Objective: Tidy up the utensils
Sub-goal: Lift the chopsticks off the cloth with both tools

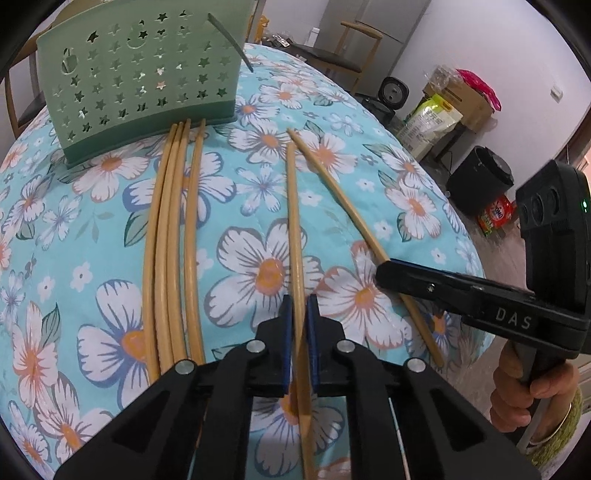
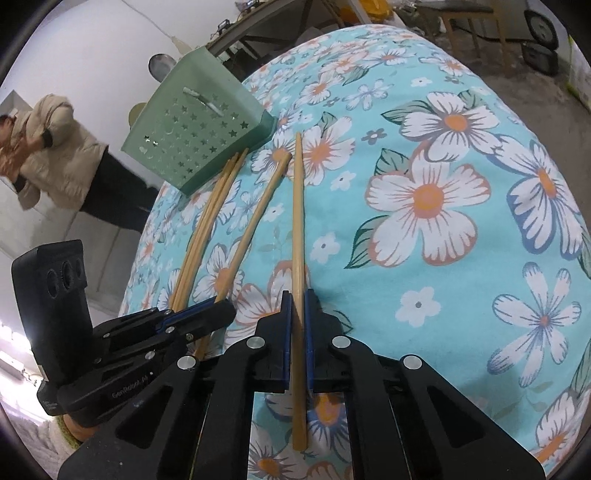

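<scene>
A table (image 1: pixel 258 206) under a blue floral cloth is the landmark. Beyond its far edge stand wooden chairs (image 1: pixel 354 44) with dark seats, before a white wall (image 1: pixel 461 33). Off its right side, on the brownish floor (image 1: pixel 491 251), sit cardboard boxes (image 1: pixel 461 99) (one topped with something pink), a black bin (image 1: pixel 480 181) and a black appliance (image 1: pixel 393 92). Left of it, a person in a beige jacket (image 2: pixel 55 147) stands by another white wall.
</scene>
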A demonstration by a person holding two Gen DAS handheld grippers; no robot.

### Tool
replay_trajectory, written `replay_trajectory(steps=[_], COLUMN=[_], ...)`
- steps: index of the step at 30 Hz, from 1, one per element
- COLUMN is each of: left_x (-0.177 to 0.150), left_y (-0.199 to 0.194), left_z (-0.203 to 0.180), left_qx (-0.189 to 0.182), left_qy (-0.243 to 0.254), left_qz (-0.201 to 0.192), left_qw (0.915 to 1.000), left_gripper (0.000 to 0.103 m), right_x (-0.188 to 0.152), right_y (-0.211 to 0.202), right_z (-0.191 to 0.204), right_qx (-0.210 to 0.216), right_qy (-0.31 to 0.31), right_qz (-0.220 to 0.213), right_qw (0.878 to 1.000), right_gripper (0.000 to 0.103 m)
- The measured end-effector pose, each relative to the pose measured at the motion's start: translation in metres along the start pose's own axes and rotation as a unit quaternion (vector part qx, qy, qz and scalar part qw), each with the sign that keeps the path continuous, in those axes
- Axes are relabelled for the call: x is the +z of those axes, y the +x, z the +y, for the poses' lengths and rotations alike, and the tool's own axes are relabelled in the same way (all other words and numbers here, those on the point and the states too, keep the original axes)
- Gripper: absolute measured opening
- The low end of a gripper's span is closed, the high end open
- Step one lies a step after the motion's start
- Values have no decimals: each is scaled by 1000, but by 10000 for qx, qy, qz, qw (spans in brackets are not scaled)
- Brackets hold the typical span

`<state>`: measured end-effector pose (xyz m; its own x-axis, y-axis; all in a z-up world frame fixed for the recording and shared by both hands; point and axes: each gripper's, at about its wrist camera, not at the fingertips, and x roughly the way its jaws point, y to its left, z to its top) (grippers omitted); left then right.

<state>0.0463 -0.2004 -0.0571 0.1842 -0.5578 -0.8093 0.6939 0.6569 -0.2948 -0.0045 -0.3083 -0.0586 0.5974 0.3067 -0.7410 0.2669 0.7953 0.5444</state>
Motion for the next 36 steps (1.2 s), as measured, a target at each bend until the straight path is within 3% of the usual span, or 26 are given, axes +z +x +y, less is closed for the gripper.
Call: replay_trajectory(steps=[14,22,36], left_x=[-3,5,69], left_y=[-5,-3,29], left_z=[5,17,23], left_qx=[-51,-354,-307], left_qy=[-324,-633,-273], left_qz=[-32,149,510], left_qw=[9995,9973,9979], left_gripper=[6,10,16], right_x=[-4,3,64], right_y=[-26,-22,17], right_z=[-22,-10,-7], right_qx=[-253,-322,-613], right_qy=[122,-164,-782], right_qz=[-73,-33,213], right_qw=[9996,9993,9948], right_gripper=[5,19,23])
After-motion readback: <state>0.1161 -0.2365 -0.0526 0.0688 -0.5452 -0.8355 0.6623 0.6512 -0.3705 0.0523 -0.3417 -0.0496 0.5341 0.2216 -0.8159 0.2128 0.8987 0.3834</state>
